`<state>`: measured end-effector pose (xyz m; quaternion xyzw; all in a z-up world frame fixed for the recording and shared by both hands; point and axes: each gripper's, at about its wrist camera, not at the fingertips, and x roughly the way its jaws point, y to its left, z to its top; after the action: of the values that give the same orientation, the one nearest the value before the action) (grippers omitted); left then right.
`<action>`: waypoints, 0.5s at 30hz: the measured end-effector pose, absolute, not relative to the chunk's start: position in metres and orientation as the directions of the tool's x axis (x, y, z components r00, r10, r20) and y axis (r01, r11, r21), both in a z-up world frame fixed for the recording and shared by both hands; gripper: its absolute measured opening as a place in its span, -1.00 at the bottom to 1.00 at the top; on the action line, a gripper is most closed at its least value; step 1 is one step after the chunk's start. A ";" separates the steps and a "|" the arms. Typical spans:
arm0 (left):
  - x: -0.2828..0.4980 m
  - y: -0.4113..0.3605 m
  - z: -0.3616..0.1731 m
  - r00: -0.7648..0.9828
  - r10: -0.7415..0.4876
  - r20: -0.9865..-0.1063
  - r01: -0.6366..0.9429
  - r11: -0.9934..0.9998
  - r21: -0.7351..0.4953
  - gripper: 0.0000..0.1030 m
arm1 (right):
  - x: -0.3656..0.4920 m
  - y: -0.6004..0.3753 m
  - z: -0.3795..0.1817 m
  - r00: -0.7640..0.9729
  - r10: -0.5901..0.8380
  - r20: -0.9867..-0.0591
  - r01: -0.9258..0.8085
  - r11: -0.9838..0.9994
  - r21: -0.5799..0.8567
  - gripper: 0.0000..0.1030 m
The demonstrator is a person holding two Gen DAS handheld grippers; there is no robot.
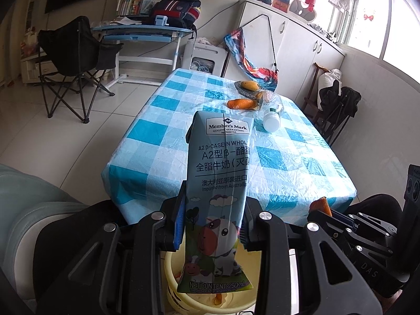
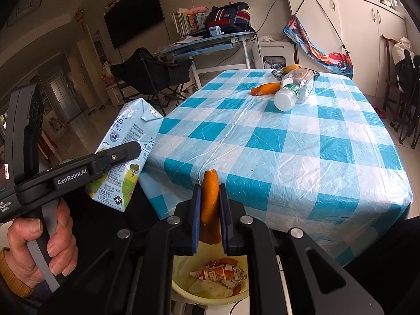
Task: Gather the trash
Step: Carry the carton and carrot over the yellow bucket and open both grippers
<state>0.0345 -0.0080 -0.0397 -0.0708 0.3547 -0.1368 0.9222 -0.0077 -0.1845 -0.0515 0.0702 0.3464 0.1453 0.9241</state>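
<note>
Your left gripper is clamped on a blue milk carton, its two pads pressed against the carton's sides about halfway down its length. The carton hangs in the air above a yellow bin on the floor, its bottom end reaching over the bin's mouth. In the right wrist view the same carton shows at the left, tilted, with your left hand wrapped around the gripper handle below it.

Your right gripper is closed narrowly on an orange peel strip, which stands upright between the pads, its top poking out above them. It sits directly over the yellow bin, where crumpled paper and orange scraps already lie.

Beyond both grippers is the table with the blue checked cloth. On its far side, toward the right, a clear plastic bottle with a white cap lies on its side, just beside another orange peel piece and a small dish holding fruit.
</note>
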 end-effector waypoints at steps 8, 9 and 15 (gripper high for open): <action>0.028 -0.012 -0.044 0.697 -0.286 -0.658 0.198 0.958 -0.208 -0.39 | -0.009 -0.183 -0.053 0.707 0.356 -0.611 -0.247 0.934 0.258 -0.73; 0.027 -0.013 -0.044 0.696 -0.284 -0.660 0.197 0.959 -0.204 -0.39 | -0.009 -0.180 -0.054 0.701 0.364 -0.613 -0.257 0.931 0.258 -0.73; 0.018 -0.018 -0.047 0.676 -0.285 -0.680 0.212 0.958 -0.191 -0.39 | -0.010 -0.176 -0.059 0.685 0.353 -0.637 -0.262 0.936 0.236 -0.27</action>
<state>0.0180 -0.0181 -0.0467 -0.0483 0.3790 -0.1358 0.9141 -0.0097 -0.1757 -0.0589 0.0630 0.3594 0.1678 0.9158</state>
